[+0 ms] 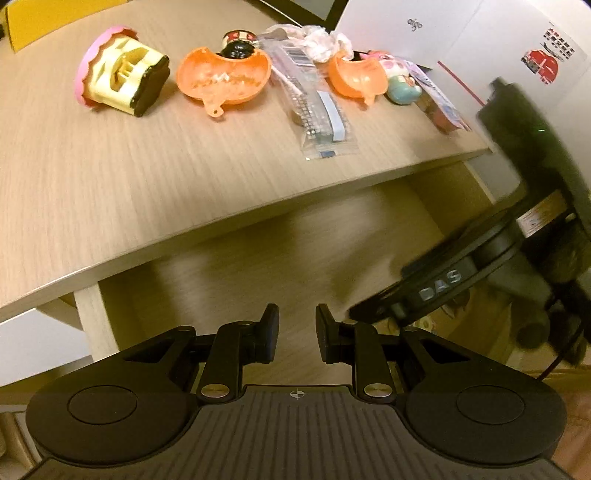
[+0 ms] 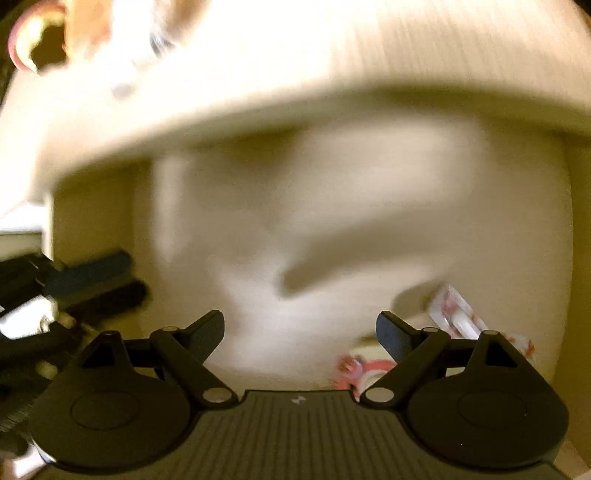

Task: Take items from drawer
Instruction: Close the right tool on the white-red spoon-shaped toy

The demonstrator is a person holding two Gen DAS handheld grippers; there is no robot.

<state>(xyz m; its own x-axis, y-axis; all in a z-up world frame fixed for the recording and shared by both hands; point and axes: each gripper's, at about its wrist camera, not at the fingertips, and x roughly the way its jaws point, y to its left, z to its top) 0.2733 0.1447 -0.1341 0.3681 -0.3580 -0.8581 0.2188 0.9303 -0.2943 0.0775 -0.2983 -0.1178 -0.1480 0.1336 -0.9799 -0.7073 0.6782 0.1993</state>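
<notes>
The open drawer (image 1: 295, 251) shows its bare wooden bottom below the tabletop edge. My left gripper (image 1: 296, 332) hovers over it, open by a narrow gap, with nothing between the pads. The black body of the right gripper (image 1: 461, 273) reaches into the drawer on the right. In the blurred right wrist view, my right gripper (image 2: 300, 334) stands wide open and empty above the drawer floor (image 2: 332, 221). A clear packet with red print (image 2: 458, 314) lies by its right finger, and a pink-red item (image 2: 354, 367) is partly hidden under that finger. The left gripper's fingers (image 2: 92, 269) show at the left.
On the tabletop (image 1: 147, 166) lie a pink and yellow toy (image 1: 118, 77), two orange half-shells (image 1: 221, 81) (image 1: 354, 77), a clear packet (image 1: 317, 110) and small doll figures (image 1: 402, 85). A white box (image 1: 443, 33) stands behind them.
</notes>
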